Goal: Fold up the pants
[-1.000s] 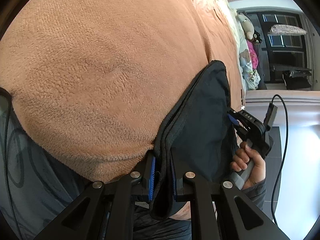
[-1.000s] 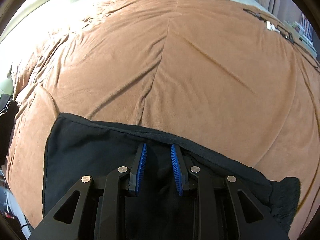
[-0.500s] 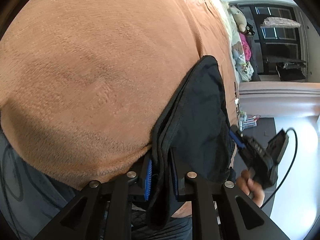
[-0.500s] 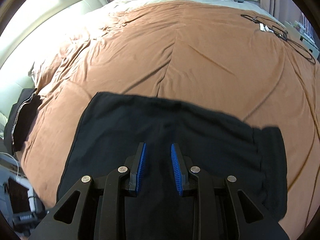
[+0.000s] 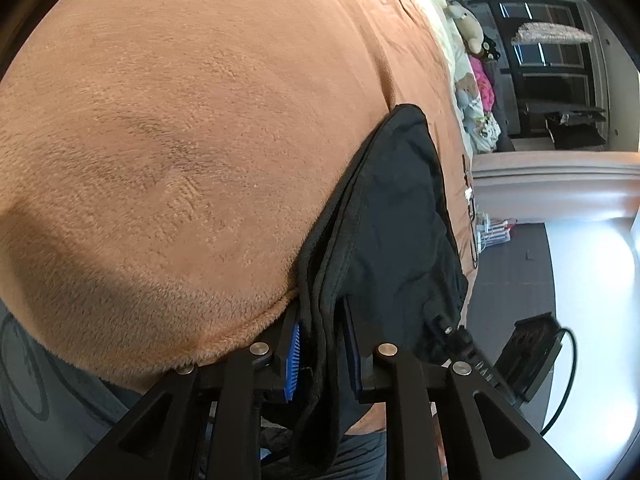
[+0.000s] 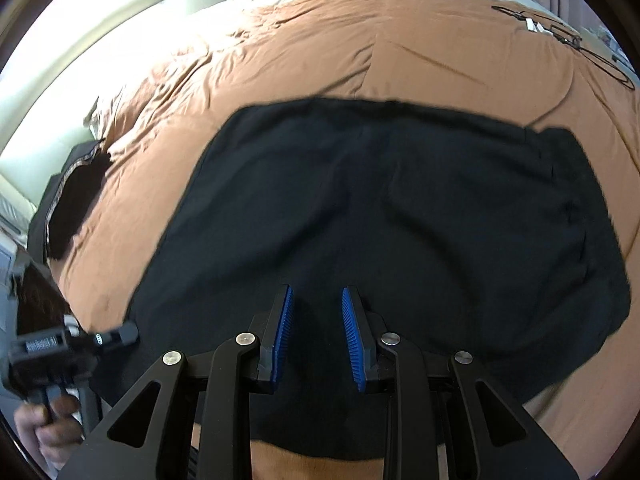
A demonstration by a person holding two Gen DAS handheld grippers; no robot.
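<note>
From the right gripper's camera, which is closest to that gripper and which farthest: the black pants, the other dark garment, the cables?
1. Black pants, directly beneath the right gripper.
2. Dark garment, left at the bed's edge.
3. Cables, far right on the brown blanket.

Bare blanket (image 6: 400,52) beyond pants (image 6: 400,208)

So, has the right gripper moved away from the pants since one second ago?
Yes. The right gripper has pulled back and up from the black pants: against the brown blanket, far more of the pants shows now, and its jaws stand open, holding nothing.
</note>
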